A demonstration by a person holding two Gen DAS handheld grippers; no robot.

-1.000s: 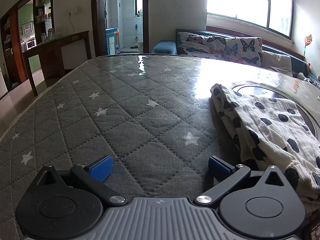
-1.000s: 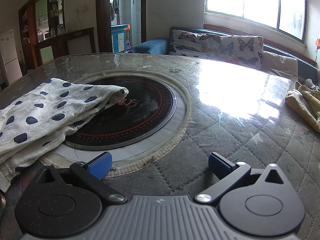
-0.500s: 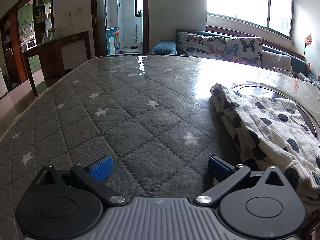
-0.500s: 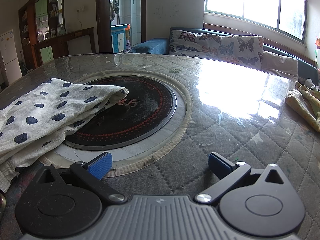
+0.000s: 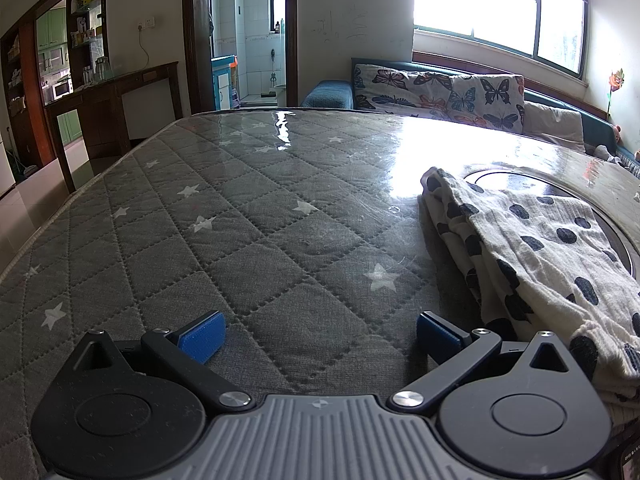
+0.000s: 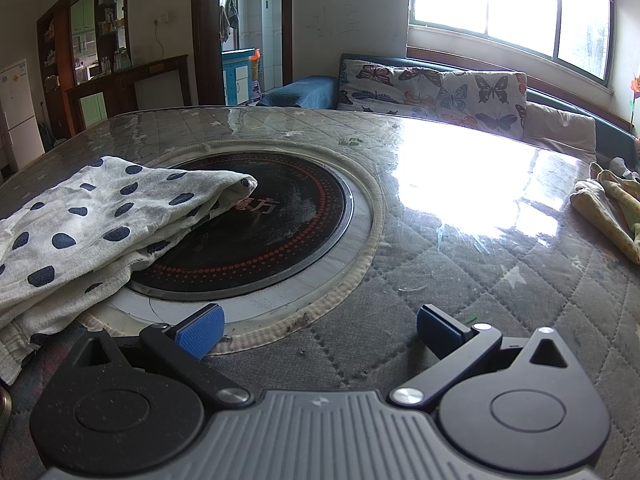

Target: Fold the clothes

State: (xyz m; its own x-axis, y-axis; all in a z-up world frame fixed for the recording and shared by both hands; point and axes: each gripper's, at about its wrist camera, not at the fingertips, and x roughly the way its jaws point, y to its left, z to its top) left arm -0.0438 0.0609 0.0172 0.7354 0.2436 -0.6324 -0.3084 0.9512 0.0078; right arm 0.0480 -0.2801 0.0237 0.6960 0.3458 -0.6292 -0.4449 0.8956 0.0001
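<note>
Left hand-held gripper (image 5: 318, 336) and right hand-held gripper (image 6: 318, 332) gape wide, empty, flanking white navy-dotted cloth (image 6: 80, 232) on grey quilted table (image 5: 240, 240).

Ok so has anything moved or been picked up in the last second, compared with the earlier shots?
Nothing visibly changed. Both grippers, left and right, are open and empty over the table, as before. The dotted cloth lies in the same folds, partly over the black disc, and the yellow cloth sits at the far right edge as before.
</note>
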